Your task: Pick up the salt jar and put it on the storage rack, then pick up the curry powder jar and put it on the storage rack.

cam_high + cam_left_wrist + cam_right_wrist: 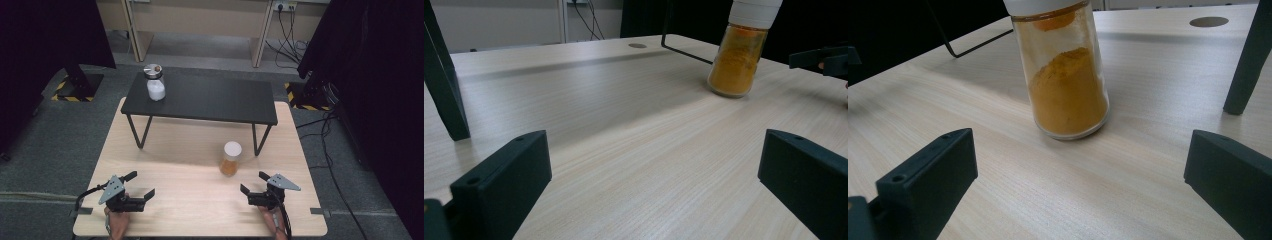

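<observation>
On the pale wooden table [165,150], a clear glass jar of orange powder with a white lid [231,158] stands upright near the right front leg of the low black metal shelf [210,97]. A second clear jar holding white powder [155,82] sits on the shelf's left end. The left gripper [139,184] and right gripper [254,182] rest at the near edge, both with jaws spread wide and holding nothing, the orange jar just ahead of the right one
</observation>
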Action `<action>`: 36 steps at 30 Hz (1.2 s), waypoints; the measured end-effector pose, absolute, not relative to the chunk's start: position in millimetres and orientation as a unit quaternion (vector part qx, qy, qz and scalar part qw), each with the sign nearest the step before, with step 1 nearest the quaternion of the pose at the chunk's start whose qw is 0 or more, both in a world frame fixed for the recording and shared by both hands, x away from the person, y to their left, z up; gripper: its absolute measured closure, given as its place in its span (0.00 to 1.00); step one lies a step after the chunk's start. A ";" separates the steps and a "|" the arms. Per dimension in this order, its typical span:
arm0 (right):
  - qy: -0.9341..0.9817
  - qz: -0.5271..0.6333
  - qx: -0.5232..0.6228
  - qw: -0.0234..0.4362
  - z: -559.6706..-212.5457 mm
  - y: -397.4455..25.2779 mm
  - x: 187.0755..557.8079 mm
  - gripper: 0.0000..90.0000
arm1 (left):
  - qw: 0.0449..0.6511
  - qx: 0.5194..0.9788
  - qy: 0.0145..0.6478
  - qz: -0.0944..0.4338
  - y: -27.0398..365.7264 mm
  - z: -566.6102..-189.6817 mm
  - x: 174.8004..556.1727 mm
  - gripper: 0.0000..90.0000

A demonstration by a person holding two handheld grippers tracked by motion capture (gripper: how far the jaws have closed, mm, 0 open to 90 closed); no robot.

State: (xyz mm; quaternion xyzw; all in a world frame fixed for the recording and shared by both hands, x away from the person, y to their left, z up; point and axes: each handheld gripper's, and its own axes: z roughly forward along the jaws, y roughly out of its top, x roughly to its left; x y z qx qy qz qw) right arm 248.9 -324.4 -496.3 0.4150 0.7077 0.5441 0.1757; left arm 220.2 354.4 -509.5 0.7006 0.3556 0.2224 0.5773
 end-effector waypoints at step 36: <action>0.709 0.539 0.417 0.178 -494.9 -322.5 248.5 0.01 | 0.581 0.701 0.351 0.219 355.8 -510.1 221.5 0.00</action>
